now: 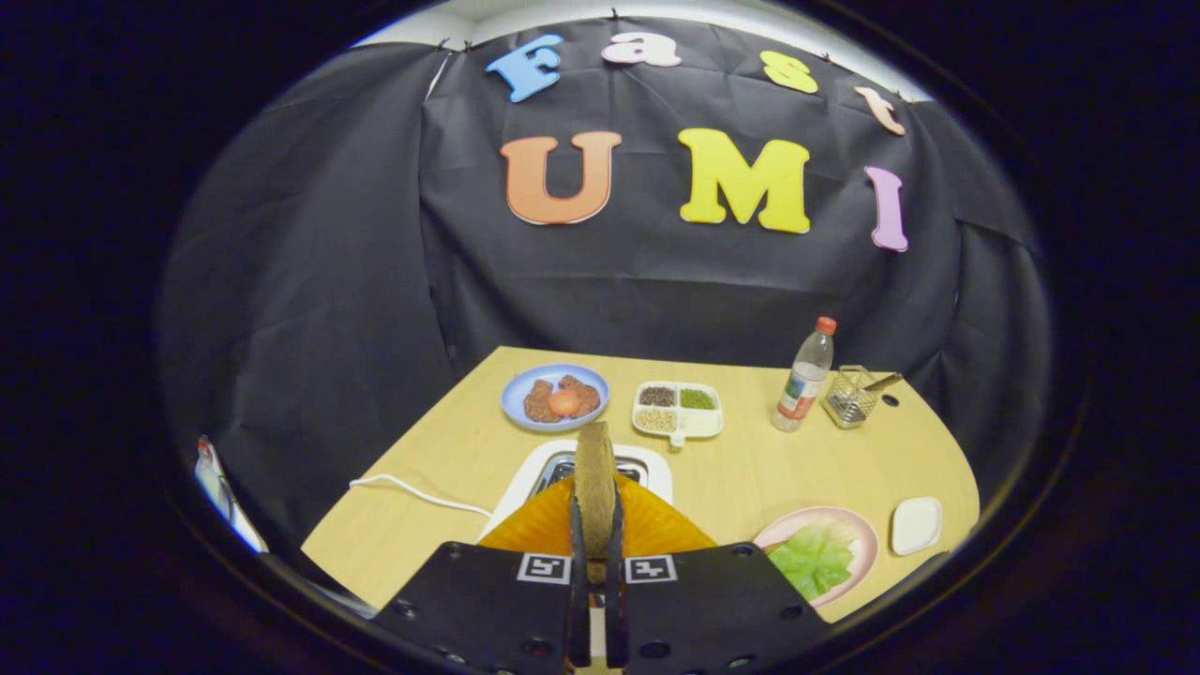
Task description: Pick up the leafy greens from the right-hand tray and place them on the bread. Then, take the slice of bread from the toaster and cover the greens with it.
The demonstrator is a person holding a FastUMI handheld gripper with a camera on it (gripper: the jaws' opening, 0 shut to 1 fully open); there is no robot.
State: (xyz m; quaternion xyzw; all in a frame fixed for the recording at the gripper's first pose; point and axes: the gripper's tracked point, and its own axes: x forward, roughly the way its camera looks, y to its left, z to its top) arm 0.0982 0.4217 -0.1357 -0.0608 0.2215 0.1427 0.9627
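Observation:
A brown slice of bread (595,473) stands upright and edge-on between my two black fingers, and my gripper (595,539) is shut on it. It is held just above the slot of the white toaster (647,466), which lies right ahead of the fingers. An orange ribbed surface (656,530) spreads out behind the fingertips; I cannot tell what it is. To the right of the fingers a green leafy piece (814,560) lies on a pink plate (858,534). Whatever is under the greens is hidden.
A small empty white tray (916,525) sits right of the pink plate. Further back stand a blue plate of meat and tomato (555,398), a white divided dish (677,410), a bottle (804,375) and a wire basket (851,398). A white cable (412,492) runs left from the toaster.

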